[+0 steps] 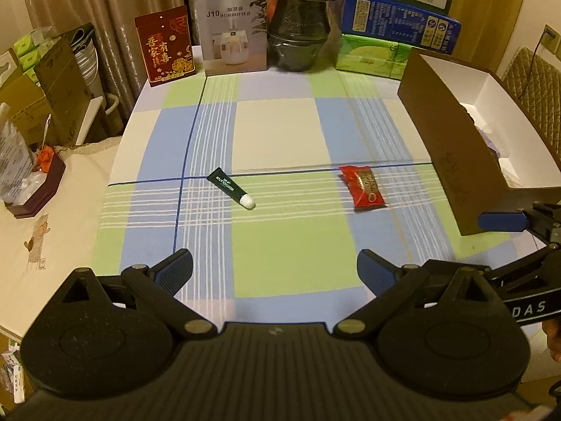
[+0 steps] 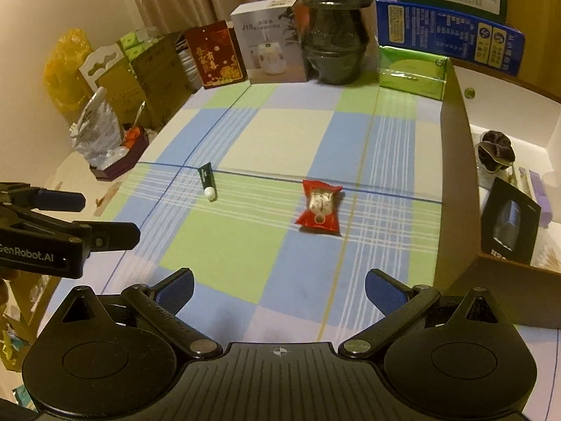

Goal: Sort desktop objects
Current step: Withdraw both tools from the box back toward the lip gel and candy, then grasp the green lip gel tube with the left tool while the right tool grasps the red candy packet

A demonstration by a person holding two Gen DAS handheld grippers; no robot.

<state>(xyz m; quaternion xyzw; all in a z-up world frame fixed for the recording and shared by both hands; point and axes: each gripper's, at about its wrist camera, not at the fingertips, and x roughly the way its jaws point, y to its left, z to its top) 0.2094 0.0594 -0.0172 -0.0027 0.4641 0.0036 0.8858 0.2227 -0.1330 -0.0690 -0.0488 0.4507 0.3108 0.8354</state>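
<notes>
**Two small items loose on the checked cloth, both my grippers spread and empty**

The table [image 1: 280,133] wears a blue, green and cream checked cloth. At its right edge stands my brown cardboard box [image 2: 455,175], white inside; it holds a dark scrunchie-like bundle [image 2: 496,151], a black packet [image 2: 510,224] leaning on the near wall, and some pale bits I cannot make out.

On the open cloth lies a red snack packet [image 1: 363,186] with a gold printed panel, near the box but not touching it. Well to its left lies a dark green tube [image 1: 229,187] with a white cap, tilted, cap toward me.

My left gripper [image 1: 275,268] and right gripper [image 2: 278,287] hover over the near cloth, fingers wide apart, gripping nothing.
</notes>
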